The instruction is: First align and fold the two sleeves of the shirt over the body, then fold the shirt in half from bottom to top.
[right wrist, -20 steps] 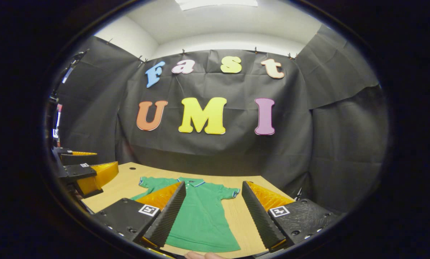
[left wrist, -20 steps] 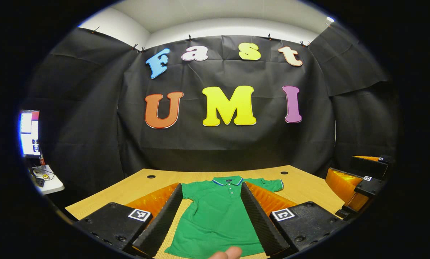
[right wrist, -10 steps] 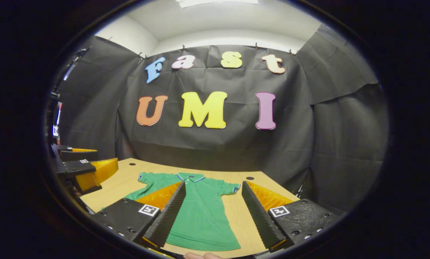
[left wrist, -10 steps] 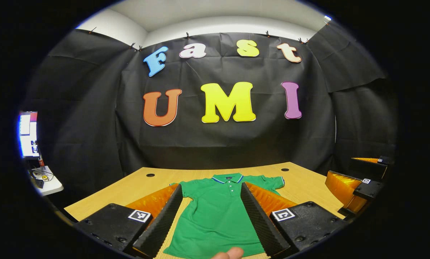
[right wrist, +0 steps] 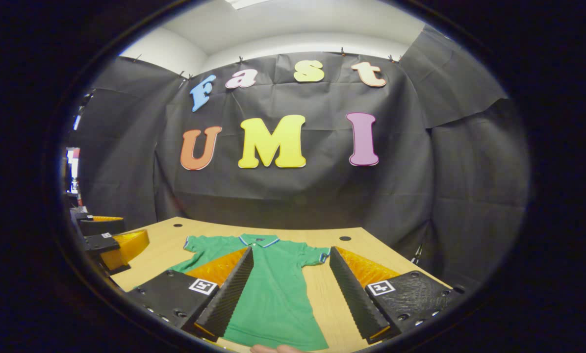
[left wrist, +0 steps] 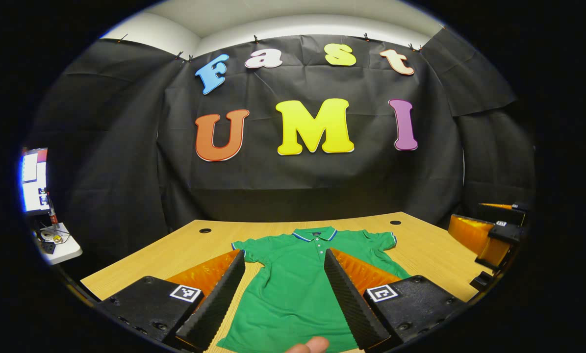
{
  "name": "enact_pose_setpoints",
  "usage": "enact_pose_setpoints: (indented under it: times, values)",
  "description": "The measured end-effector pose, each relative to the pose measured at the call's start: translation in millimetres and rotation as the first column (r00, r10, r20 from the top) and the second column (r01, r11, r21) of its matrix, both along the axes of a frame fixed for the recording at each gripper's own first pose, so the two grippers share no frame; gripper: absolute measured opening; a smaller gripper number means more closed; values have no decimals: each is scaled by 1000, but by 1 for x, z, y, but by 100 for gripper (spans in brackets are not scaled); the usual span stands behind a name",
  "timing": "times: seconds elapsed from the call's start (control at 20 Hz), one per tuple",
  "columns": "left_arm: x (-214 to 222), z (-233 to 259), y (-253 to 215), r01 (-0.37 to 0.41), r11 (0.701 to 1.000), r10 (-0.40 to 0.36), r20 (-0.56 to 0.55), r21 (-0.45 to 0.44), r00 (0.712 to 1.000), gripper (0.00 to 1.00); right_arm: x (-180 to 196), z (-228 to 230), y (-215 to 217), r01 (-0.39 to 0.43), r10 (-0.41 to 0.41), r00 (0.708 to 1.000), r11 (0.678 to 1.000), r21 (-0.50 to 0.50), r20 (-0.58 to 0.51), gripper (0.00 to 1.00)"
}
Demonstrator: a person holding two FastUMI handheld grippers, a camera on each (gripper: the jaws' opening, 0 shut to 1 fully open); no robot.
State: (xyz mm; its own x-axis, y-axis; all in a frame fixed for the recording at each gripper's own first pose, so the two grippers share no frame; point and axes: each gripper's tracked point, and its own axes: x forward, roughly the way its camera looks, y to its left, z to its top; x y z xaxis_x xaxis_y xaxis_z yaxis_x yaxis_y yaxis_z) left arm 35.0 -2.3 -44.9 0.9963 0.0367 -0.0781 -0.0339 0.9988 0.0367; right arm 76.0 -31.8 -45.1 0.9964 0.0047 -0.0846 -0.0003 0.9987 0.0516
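Shirt [left wrist: 302, 274], green, lies flat and unfolded at lower centre on the wooden worktop [left wrist: 175, 255], black cloth walling the booth behind. Left gripper [left wrist: 283, 294] and right gripper [right wrist: 290, 294] hover above it, jaws spread wide, grasping nothing.

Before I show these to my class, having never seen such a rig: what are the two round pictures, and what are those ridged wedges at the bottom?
A person holds a hand-held gripper in each hand, and a fisheye camera rides on each one. The ridged wedges are each gripper's two fingers, seen from behind. The left gripper view looks along the left hand-held gripper; the right gripper view looks along the right hand-held gripper. Both stand open and hold nothing. Ahead, a green polo shirt lies flat on a wooden table, collar away from the cameras, sleeves still spread out. Each view also catches the other gripper at its edge.
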Motion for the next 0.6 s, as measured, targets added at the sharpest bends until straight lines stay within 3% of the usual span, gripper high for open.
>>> enact_pose_setpoints:
  times: [0.35,0.6]
  values:
    - [23,-29,6,-6,998,3,-51,-66,999,100,131,-20,-44,82,-87,993,995,-63,-76,96]
    - [33,-51,10,-27,998,20,-111,-62,994,100,232,-92,-73,125,-147,958,987,-102,-246,95]
